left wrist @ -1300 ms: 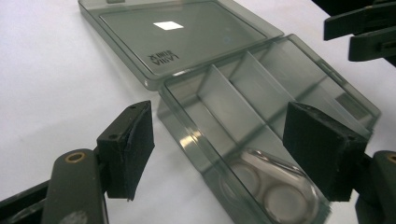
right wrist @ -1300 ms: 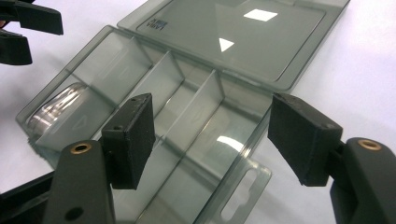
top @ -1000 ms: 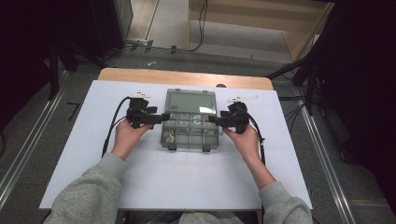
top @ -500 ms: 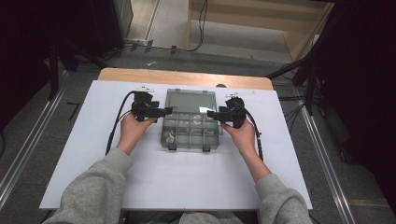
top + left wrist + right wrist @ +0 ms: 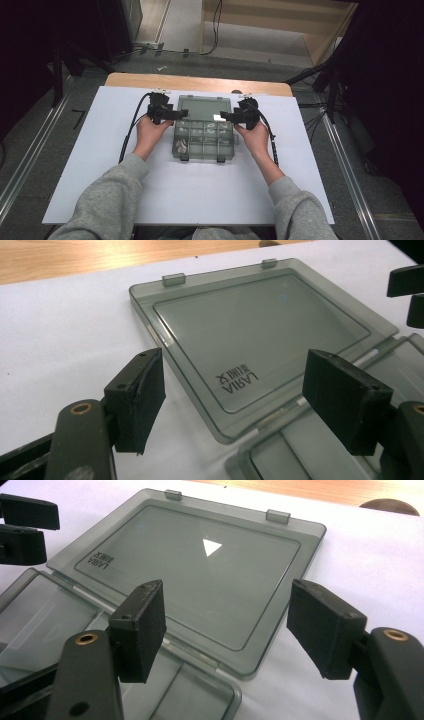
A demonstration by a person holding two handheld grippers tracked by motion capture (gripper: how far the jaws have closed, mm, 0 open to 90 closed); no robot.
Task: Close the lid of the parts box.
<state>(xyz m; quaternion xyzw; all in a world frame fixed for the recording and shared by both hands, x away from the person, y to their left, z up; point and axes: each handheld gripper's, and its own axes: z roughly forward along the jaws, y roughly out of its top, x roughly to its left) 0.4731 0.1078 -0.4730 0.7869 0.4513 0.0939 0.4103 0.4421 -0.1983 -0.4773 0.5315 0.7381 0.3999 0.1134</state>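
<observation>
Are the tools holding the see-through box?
No. Both the left tool and right tool are open above the box's flat-lying lid, gripping nothing.

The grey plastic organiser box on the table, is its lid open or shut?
Open. The lid lies flat on the table behind the box, hinged back, and the compartments show uncovered.

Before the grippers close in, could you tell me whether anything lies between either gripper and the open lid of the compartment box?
Nothing visible does. The left gripper and right gripper both stand open at the lid, which lies flat on the white table.
</observation>
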